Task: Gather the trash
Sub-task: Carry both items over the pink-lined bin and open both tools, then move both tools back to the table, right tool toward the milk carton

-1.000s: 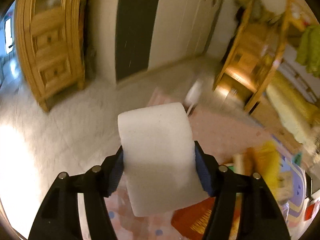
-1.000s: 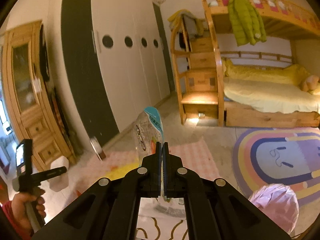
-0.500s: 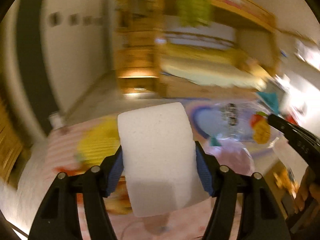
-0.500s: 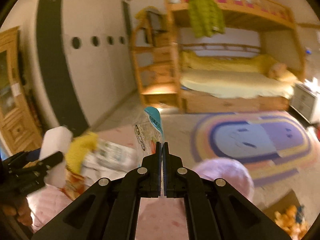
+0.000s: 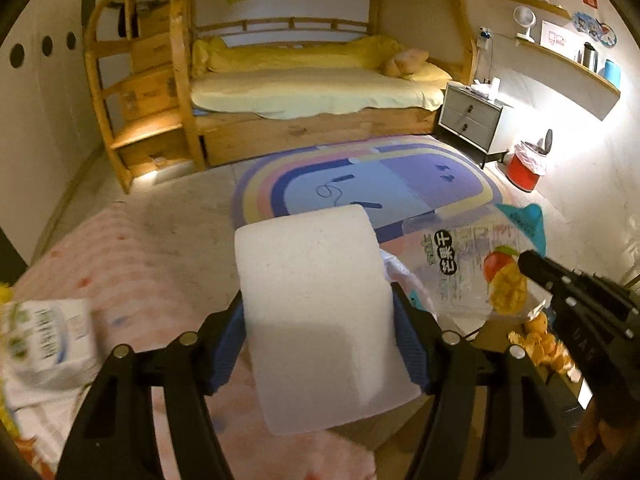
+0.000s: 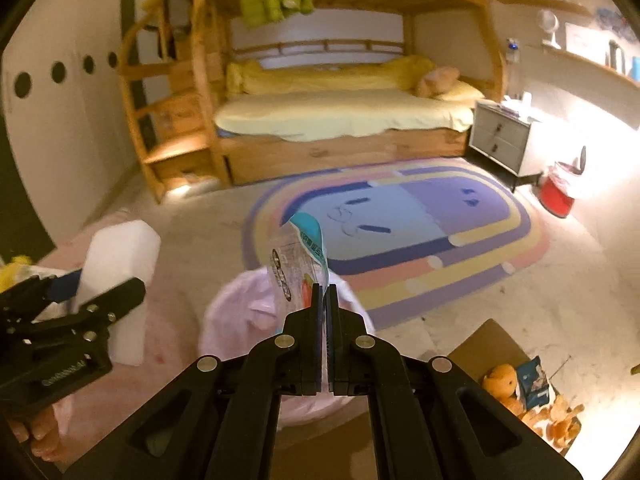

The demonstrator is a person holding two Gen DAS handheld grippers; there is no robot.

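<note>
Both swung toward bunk bed (image 5: 312, 92); left hand-held gripper (image 5: 318, 332) clamps foam block (image 5: 316, 312), right hand-held gripper (image 6: 325, 300) pinches wrapper (image 6: 300, 260).

Pale floor (image 6: 520, 300), rainbow rug (image 6: 400, 240), red bin (image 6: 556, 200)

A white foam block (image 5: 320, 312) is held upright; a clear mango snack wrapper (image 6: 300, 268) hangs above the pink-lined bin (image 6: 236, 320).

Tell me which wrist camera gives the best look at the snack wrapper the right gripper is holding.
The left wrist view: there the snack wrapper faces the lens, showing its clear front, black lettering and mango picture, with the right gripper pinching its edge. The right wrist view sees the wrapper nearly edge-on, rising from the closed jaws, print mostly unreadable.
</note>
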